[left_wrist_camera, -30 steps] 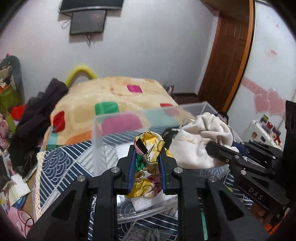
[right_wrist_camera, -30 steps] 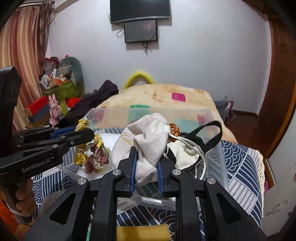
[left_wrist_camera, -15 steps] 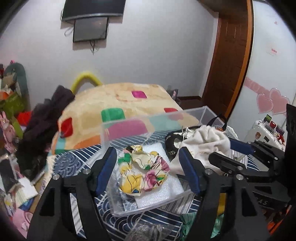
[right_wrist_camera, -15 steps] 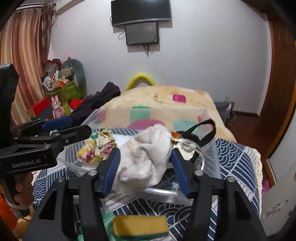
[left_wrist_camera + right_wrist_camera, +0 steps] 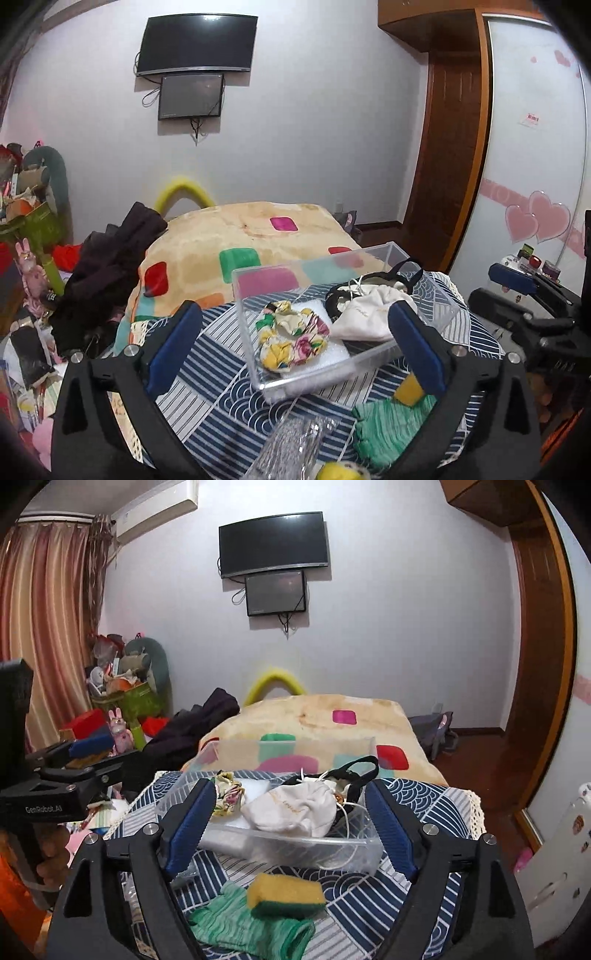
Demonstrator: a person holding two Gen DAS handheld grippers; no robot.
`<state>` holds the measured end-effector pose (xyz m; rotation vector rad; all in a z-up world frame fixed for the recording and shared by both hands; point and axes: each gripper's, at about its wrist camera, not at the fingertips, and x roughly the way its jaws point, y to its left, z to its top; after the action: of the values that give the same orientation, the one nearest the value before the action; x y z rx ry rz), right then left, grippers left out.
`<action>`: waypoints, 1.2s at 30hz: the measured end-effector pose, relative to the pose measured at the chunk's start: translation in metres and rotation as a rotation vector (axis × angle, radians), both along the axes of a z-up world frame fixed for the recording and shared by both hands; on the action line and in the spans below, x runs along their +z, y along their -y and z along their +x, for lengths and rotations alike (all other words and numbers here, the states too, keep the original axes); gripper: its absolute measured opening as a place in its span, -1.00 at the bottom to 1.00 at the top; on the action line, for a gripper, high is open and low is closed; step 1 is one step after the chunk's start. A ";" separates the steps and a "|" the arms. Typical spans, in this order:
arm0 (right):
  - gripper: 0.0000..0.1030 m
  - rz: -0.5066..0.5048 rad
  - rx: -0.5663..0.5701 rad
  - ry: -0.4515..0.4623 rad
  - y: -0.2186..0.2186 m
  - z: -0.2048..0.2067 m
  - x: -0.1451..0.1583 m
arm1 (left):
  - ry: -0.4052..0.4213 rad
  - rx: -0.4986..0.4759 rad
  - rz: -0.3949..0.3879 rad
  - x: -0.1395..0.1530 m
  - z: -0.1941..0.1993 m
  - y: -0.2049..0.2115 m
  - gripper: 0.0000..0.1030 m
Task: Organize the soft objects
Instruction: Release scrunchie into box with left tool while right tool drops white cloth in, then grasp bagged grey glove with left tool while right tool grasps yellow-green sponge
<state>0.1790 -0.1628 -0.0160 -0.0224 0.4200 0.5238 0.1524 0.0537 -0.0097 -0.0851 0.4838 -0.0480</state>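
Observation:
A clear plastic box (image 5: 258, 373) stands on the blue patterned tablecloth; it also shows in the right wrist view (image 5: 295, 843). Inside lie a floral scrunchie (image 5: 291, 339) (image 5: 227, 799), a white drawstring pouch (image 5: 364, 319) (image 5: 295, 810) and a black strap (image 5: 354, 771). My left gripper (image 5: 295, 343) is open and empty, held back above the box. My right gripper (image 5: 291, 823) is open and empty, also back from the box. A yellow-green sponge (image 5: 286, 893) lies on a green cloth (image 5: 243, 926) in front of the box.
A silvery mesh item (image 5: 291, 446) and a yellow round object (image 5: 340, 472) lie near the table's front edge. Behind the table is a bed with a patterned blanket (image 5: 251, 236). Clutter fills the left side (image 5: 122, 686). A white cabinet (image 5: 554, 871) stands at right.
Both grippers opened and let go: the scrunchie and the white pouch dropped into the box. Both grippers then pulled back and up from the box.

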 end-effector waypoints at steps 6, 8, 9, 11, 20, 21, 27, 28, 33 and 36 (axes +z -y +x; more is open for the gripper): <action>0.57 -0.028 -0.012 -0.017 -0.005 -0.007 -0.012 | -0.045 0.012 -0.014 -0.014 -0.019 -0.012 0.99; 0.57 -0.044 -0.013 -0.033 -0.006 -0.008 -0.020 | -0.062 0.021 -0.009 -0.021 -0.023 -0.015 1.00; 0.57 -0.055 -0.012 -0.049 -0.007 -0.006 -0.026 | -0.072 0.025 -0.010 -0.025 -0.025 -0.016 1.00; 0.57 -0.066 -0.012 -0.080 -0.009 -0.003 -0.036 | -0.105 0.036 -0.024 -0.037 -0.026 -0.020 0.99; 0.57 -0.069 0.001 -0.228 -0.009 0.007 -0.076 | -0.261 0.044 -0.077 -0.095 -0.019 -0.022 1.00; 0.57 -0.063 0.006 -0.250 -0.009 0.011 -0.081 | -0.275 0.042 -0.081 -0.100 -0.017 -0.022 1.00; 0.57 -0.067 -0.003 -0.317 -0.014 0.018 -0.099 | -0.364 0.027 -0.055 -0.127 -0.009 -0.012 1.00; 0.57 -0.055 0.003 -0.328 -0.013 0.018 -0.101 | -0.376 0.019 -0.054 -0.130 -0.008 -0.010 1.00; 0.56 -0.049 0.001 -0.342 -0.015 0.016 -0.104 | -0.377 -0.055 -0.091 -0.139 -0.008 -0.004 0.99; 0.39 -0.043 0.015 -0.353 -0.016 0.015 -0.105 | -0.370 -0.066 -0.103 -0.140 -0.008 -0.005 0.67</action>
<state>0.1942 -0.1471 -0.1214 0.0262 0.7762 0.5343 0.1440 0.0584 -0.1500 -0.1810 0.8539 -0.1230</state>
